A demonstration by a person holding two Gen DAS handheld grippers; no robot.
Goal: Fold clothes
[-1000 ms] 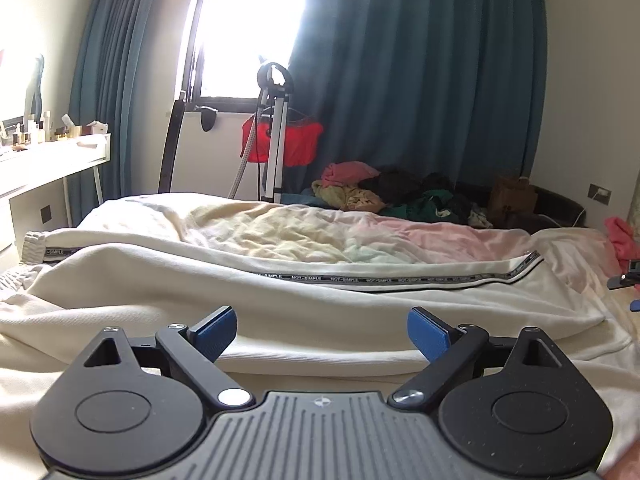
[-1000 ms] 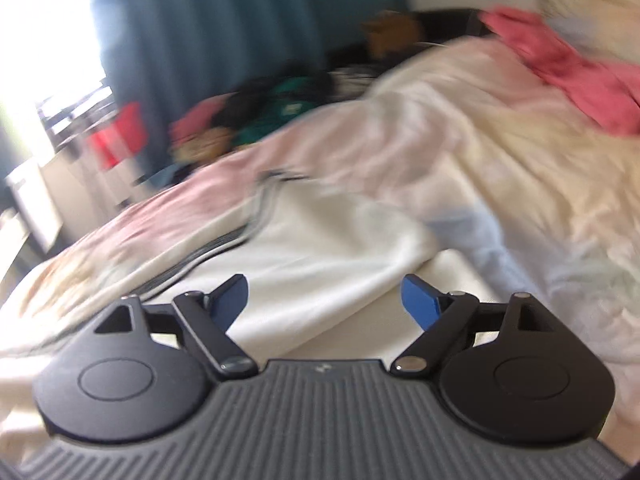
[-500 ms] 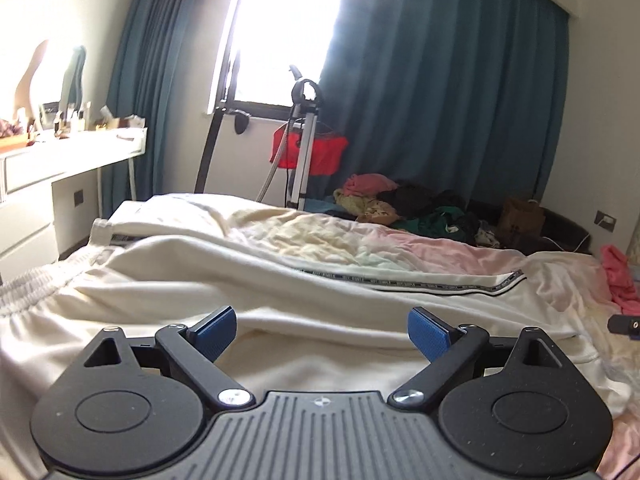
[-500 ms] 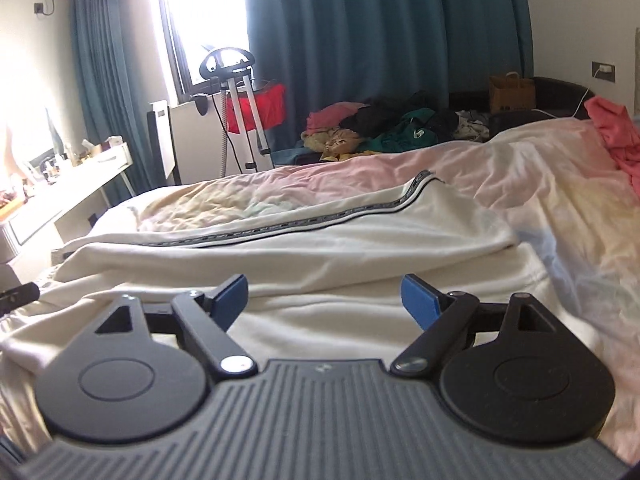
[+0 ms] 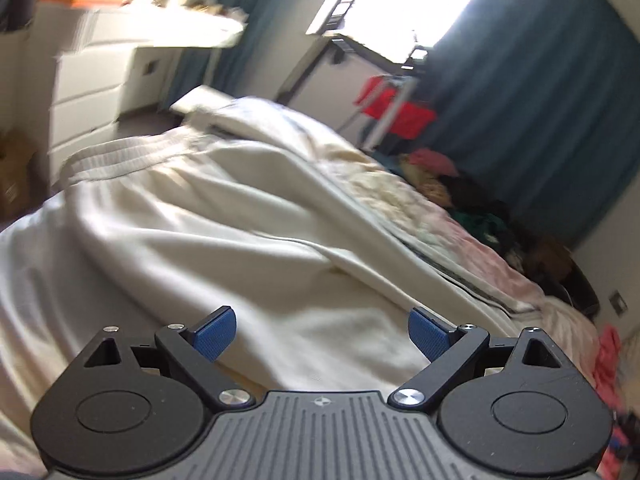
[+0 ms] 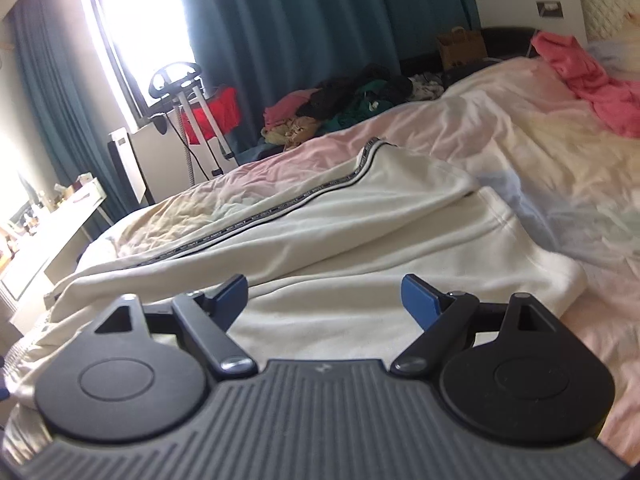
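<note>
A pair of cream trousers [image 5: 208,240] with a black-and-white side stripe [image 6: 288,204] lies spread across the bed, its ribbed waistband [image 5: 120,156] at the left end and its leg hems [image 6: 532,248] at the right. My left gripper [image 5: 320,334] is open and empty, just above the cloth near the waistband end. My right gripper [image 6: 324,298] is open and empty, just above the cloth near the leg hems.
The bed sheet [image 6: 500,132] is pale pink and yellow. A pink garment [image 6: 592,80] lies at the bed's head. A heap of clothes [image 6: 344,100] sits beyond the bed by dark blue curtains. A white desk [image 5: 132,60] stands left; a stand with a red cloth [image 6: 208,116] is by the window.
The left gripper has swung left and tilted, now facing the waistband end; its view is blurred. The right gripper has turned slightly right towards the leg hems. Both stay open.
</note>
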